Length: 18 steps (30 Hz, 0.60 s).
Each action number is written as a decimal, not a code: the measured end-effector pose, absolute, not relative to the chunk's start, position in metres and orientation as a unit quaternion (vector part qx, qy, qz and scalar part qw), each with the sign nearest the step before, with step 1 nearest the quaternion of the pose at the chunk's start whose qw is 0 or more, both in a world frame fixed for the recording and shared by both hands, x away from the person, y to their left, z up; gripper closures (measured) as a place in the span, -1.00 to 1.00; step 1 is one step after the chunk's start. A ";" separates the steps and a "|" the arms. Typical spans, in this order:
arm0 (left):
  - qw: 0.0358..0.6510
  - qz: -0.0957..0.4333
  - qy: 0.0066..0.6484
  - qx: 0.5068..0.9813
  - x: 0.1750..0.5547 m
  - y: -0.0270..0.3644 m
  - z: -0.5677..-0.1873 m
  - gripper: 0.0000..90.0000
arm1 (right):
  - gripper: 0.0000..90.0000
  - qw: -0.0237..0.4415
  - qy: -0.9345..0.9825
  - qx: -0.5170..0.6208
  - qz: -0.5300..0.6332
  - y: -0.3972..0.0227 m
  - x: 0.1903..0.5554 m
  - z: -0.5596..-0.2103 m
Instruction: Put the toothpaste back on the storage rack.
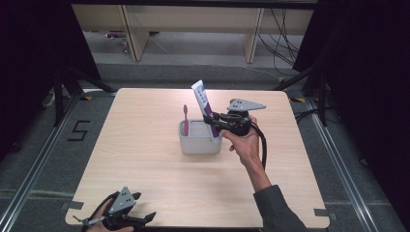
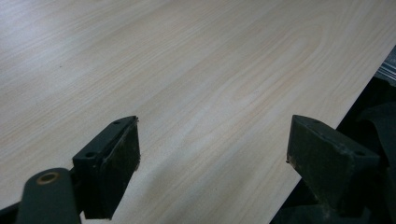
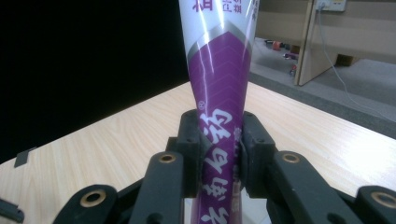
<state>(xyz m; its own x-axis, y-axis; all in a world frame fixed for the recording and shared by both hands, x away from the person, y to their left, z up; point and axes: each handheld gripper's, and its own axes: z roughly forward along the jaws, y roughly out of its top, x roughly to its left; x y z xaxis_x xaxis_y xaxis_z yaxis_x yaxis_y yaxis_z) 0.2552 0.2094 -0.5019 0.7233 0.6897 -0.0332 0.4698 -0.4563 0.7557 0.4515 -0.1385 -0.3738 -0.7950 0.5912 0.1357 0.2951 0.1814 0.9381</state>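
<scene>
Your right gripper clamps the tube upright over the holder at mid-table, beside the brush. Your left gripper, jaws apart and empty, rests at the near edge of the table, with bare wood ahead. The right gripper view shows the tube's print.

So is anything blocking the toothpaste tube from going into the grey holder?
Nothing visible: the right gripper holds the toothpaste tube over the grey holder's right end; the pink toothbrush stands apart at the left.
</scene>
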 end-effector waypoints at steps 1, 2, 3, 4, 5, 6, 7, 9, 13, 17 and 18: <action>0.392 0.140 0.344 0.842 0.255 0.209 -0.502 -0.63 | 0.64 0.130 0.755 0.299 0.569 -0.137 0.452 -0.373; 0.392 0.140 0.344 0.842 0.255 0.209 -0.502 -0.63 | 0.64 0.135 0.755 0.295 0.570 -0.136 0.454 -0.373; 0.391 0.140 0.345 0.842 0.255 0.209 -0.502 -0.63 | 0.64 0.131 0.752 0.303 0.571 -0.135 0.454 -0.373; 0.391 0.140 0.345 0.842 0.255 0.209 -0.502 -0.63 | 0.64 0.131 0.752 0.303 0.571 -0.135 0.454 -0.373; 0.391 0.140 0.345 0.842 0.255 0.209 -0.502 -0.63 | 0.64 0.133 0.751 0.296 0.574 -0.134 0.456 -0.373; 0.392 0.140 0.344 0.842 0.255 0.209 -0.502 -0.63 | 0.64 0.136 0.750 0.297 0.575 -0.133 0.457 -0.373; 0.392 0.140 0.343 0.842 0.255 0.209 -0.502 -0.63 | 0.64 0.136 0.748 0.298 0.577 -0.132 0.458 -0.373; 0.393 0.140 0.343 0.842 0.255 0.209 -0.502 -0.63 | 0.64 0.136 0.747 0.299 0.578 -0.130 0.461 -0.374; 0.392 0.140 0.343 0.842 0.255 0.209 -0.502 -0.63 | 0.64 0.141 0.739 0.309 0.581 -0.126 0.466 -0.378; 0.385 0.142 0.343 0.845 0.255 0.210 -0.501 -0.63 | 0.64 0.143 0.736 0.314 0.583 -0.124 0.470 -0.380; 0.393 0.138 0.343 0.842 0.255 0.209 -0.502 -0.63 | 0.64 0.141 0.738 0.314 0.581 -0.122 0.473 -0.382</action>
